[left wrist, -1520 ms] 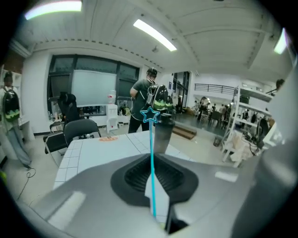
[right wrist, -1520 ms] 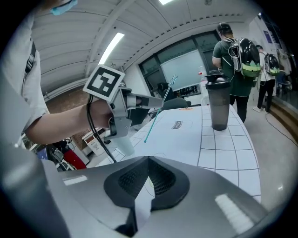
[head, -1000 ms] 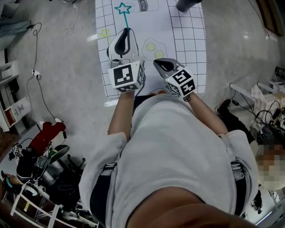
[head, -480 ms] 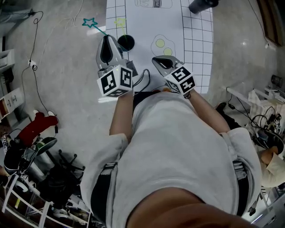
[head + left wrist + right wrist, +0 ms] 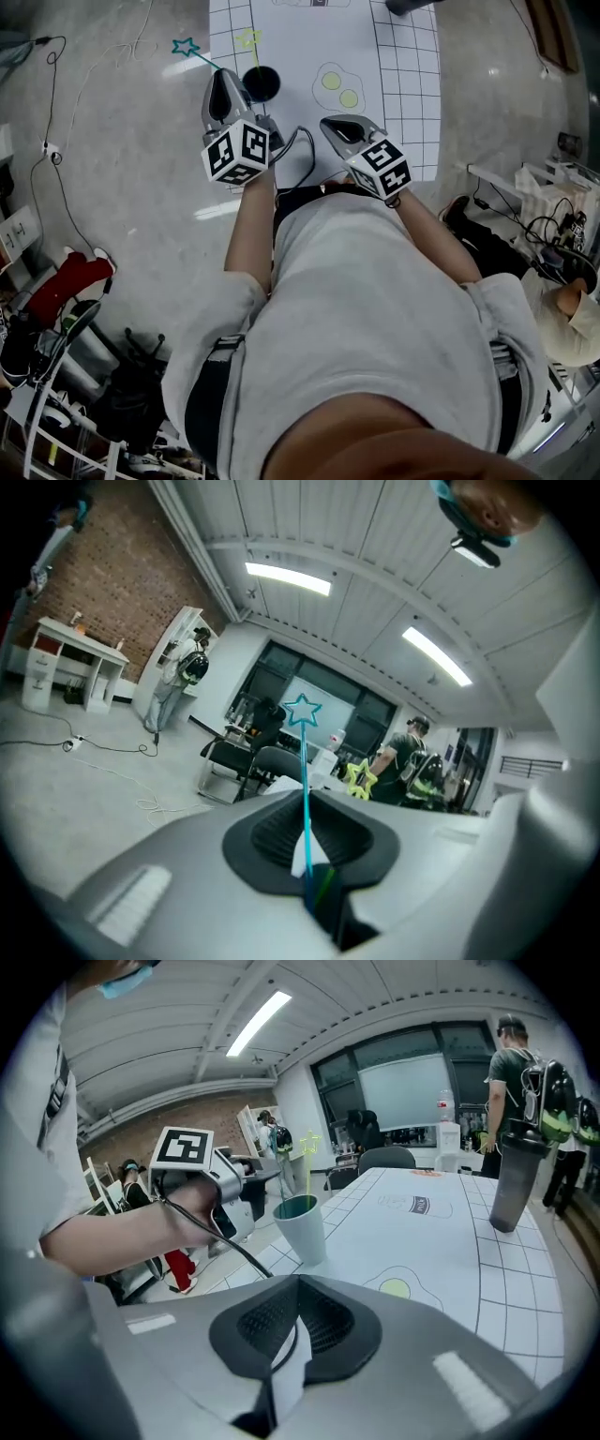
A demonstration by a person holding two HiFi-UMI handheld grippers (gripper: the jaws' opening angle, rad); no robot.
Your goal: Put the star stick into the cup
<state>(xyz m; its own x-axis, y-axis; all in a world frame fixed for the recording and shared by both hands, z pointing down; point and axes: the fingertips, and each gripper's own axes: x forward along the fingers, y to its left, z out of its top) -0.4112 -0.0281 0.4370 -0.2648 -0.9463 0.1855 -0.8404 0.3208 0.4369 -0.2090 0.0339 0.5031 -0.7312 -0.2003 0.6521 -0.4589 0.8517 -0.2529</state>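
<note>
My left gripper [image 5: 221, 79] is shut on the lower end of a teal star stick [image 5: 201, 57], held just left of the cup. The stick slants up and left, and its star [image 5: 185, 46] is out past the table's left edge. In the left gripper view the stick [image 5: 305, 780] rises from between the jaws to the star [image 5: 302, 710]. The cup [image 5: 262, 83] stands on the white grid mat [image 5: 403, 84] with a yellow star stick [image 5: 248, 38] in it. My right gripper [image 5: 339, 131] hovers to the cup's right, shut and holding nothing. From there the cup [image 5: 302, 1227] stands ahead.
A dark tumbler [image 5: 511, 1185] stands at the mat's far right. A fried-egg print [image 5: 337, 86] lies between the cup and my right gripper. Cables [image 5: 56, 159] trail over the floor to the left, and people stand in the background.
My left gripper has swung left with the teal stick. The star pointed straight up the mat before and now leans out over the floor. The cup has come into view beside it.
</note>
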